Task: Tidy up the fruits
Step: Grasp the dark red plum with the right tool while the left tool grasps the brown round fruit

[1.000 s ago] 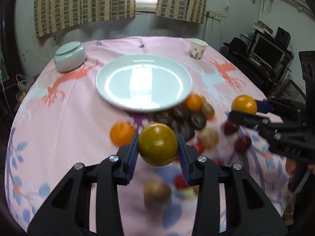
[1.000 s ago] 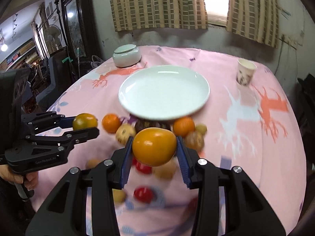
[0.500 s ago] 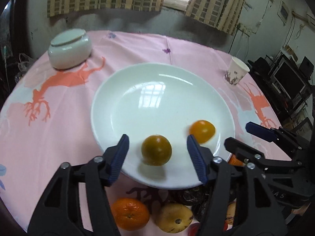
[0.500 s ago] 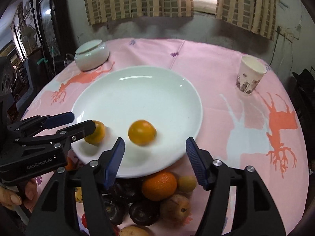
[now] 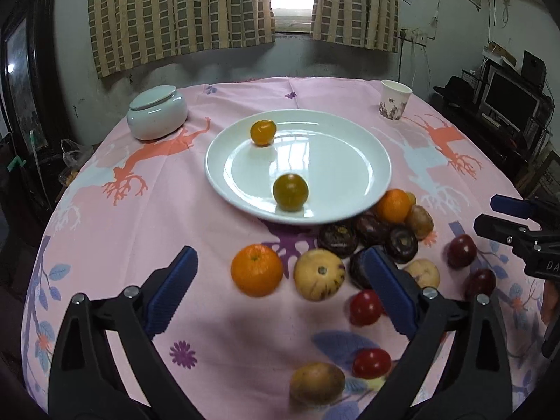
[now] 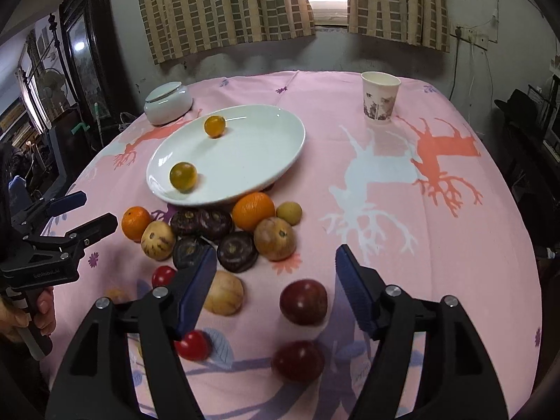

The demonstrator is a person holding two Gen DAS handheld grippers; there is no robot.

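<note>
Both tongs, left tongs (image 5: 280, 290) and right tongs (image 6: 273, 290), have just been opening and stand apart, empty. Two glossy round fruits (image 5: 290, 191) lie on the smooth white plate (image 5: 378, 161) mid-frame and look prone to rolling. The waxy orange (image 5: 256, 269) below it on the table (image 5: 140, 231) looks firm; grip it across its middle.

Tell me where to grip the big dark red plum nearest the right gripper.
Grip the big dark red round plum across its widest middle, coming from above and behind with the open right gripper. It is round, and bare cloth flanks both sides.
</note>
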